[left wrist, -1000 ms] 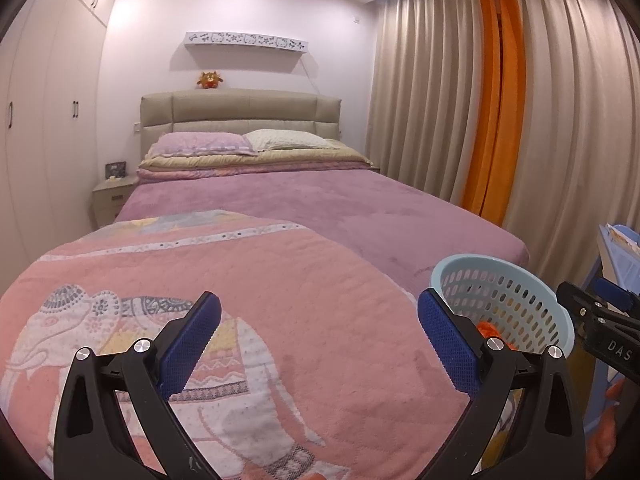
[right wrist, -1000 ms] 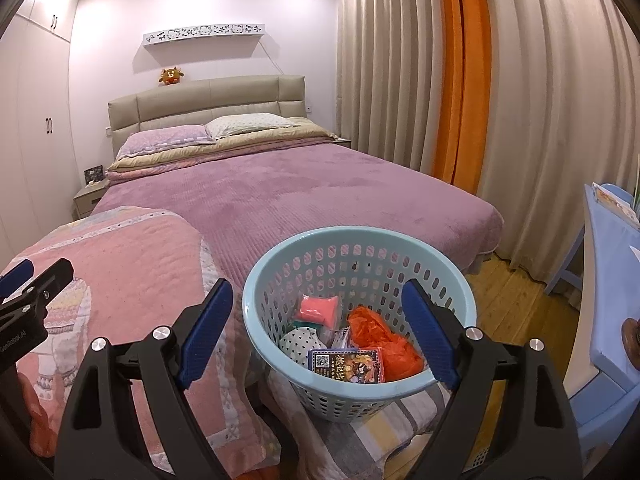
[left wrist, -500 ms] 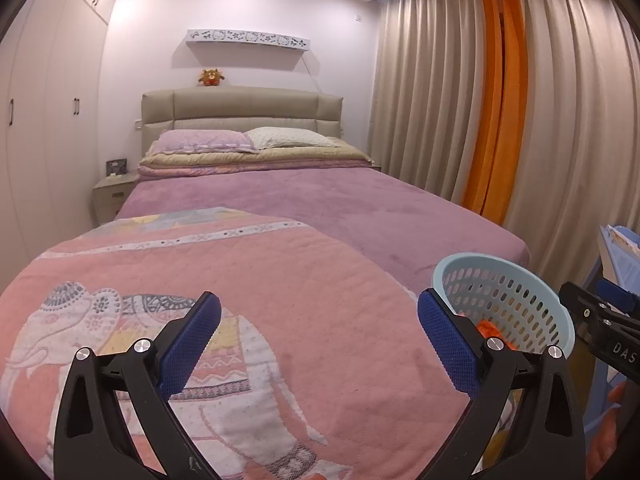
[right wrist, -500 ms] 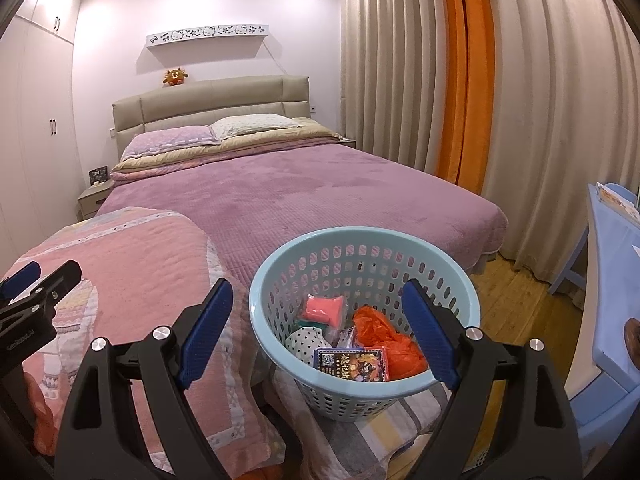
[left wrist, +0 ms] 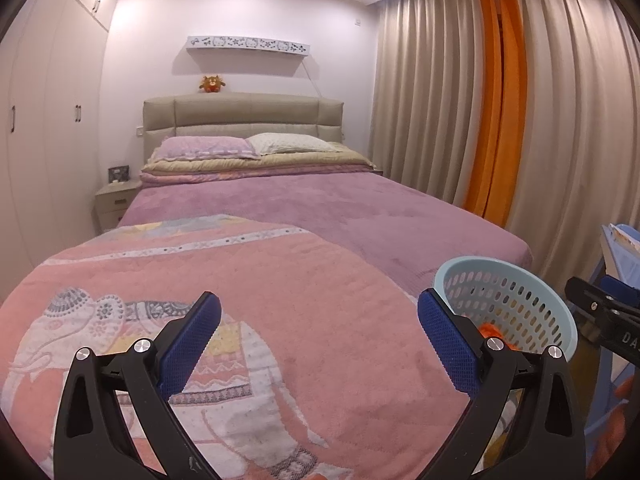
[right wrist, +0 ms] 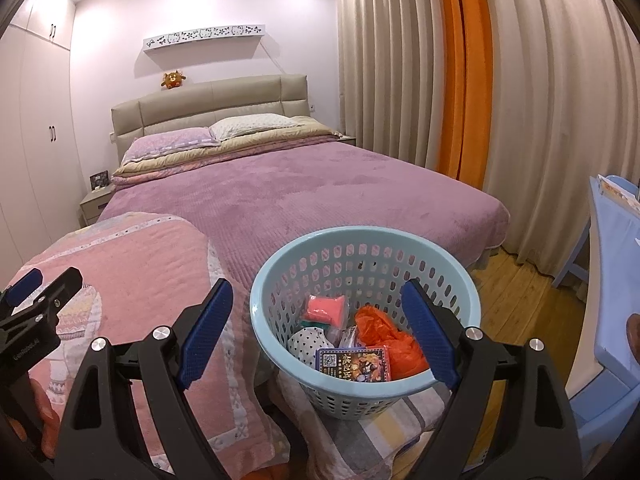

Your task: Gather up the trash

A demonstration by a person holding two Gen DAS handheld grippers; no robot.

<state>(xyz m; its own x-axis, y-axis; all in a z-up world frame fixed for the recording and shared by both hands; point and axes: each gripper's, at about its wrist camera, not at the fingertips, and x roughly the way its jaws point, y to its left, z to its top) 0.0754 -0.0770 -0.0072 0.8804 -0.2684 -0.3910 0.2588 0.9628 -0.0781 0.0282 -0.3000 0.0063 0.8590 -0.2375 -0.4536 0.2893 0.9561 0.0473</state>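
With both my left gripper [left wrist: 318, 342] and right gripper [right wrist: 316, 330] spread wide and empty, the pale blue perforated plastic basket [right wrist: 280, 280] beside the bed already holds about 4 scraps, and I see no litter left, though the floor is mostly hidden.

At three o'clock I lose the pale blue perforated plastic basket [left wrist: 516, 304] behind my blue-padded finger [left wrist: 448, 344].

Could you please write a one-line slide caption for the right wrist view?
Open right gripper poised over a pale blue basket of collected trash at the foot of the bed.
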